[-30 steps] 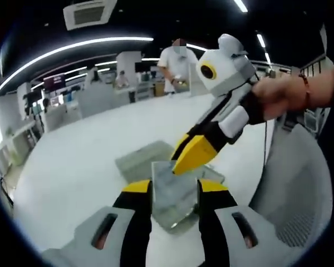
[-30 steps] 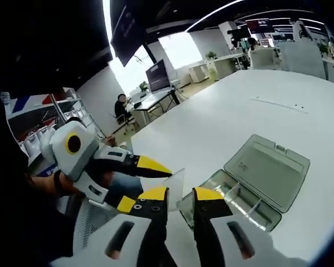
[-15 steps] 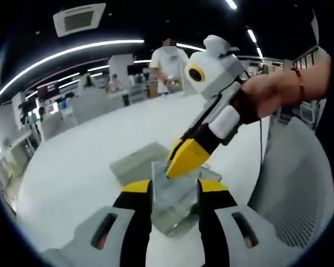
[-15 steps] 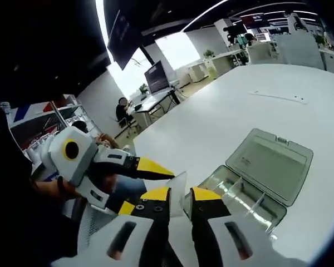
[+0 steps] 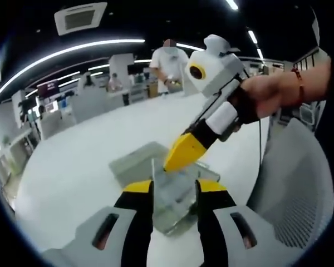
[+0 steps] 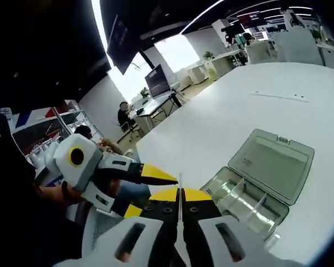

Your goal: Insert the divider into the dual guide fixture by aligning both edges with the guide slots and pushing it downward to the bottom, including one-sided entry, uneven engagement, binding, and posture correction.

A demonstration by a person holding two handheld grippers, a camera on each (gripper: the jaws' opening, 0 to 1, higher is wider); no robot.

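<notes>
A thin clear divider [image 5: 173, 196] stands between my left gripper's [image 5: 174, 186] yellow-tipped jaws, which grip it by its two side edges. My right gripper [image 5: 168, 164] reaches in from the upper right and pinches the divider's top edge. In the right gripper view the divider [image 6: 179, 181] is edge-on, a thin line with my right gripper [image 6: 179, 194] shut on it; the left gripper [image 6: 153, 192] comes in from the left. The clear fixture box lies on the white table beyond, its base [image 6: 240, 200] with inner guide ribs and its lid [image 6: 273, 164] folded back. Both grippers hold the divider above the box's near end [image 5: 177, 220].
A hand [image 5: 273, 94] holds the right gripper. A grey mesh chair [image 5: 300, 192] stands close on the right, off the table edge. The white table [image 6: 222, 111] stretches far beyond the box. A person [image 5: 170, 61] stands far back, and another [image 6: 122, 114] sits at a desk.
My right gripper's jaws, apart half a second ago, have shut on the divider. The divider now shows edge-on in the right gripper view. The left gripper keeps its hold.
</notes>
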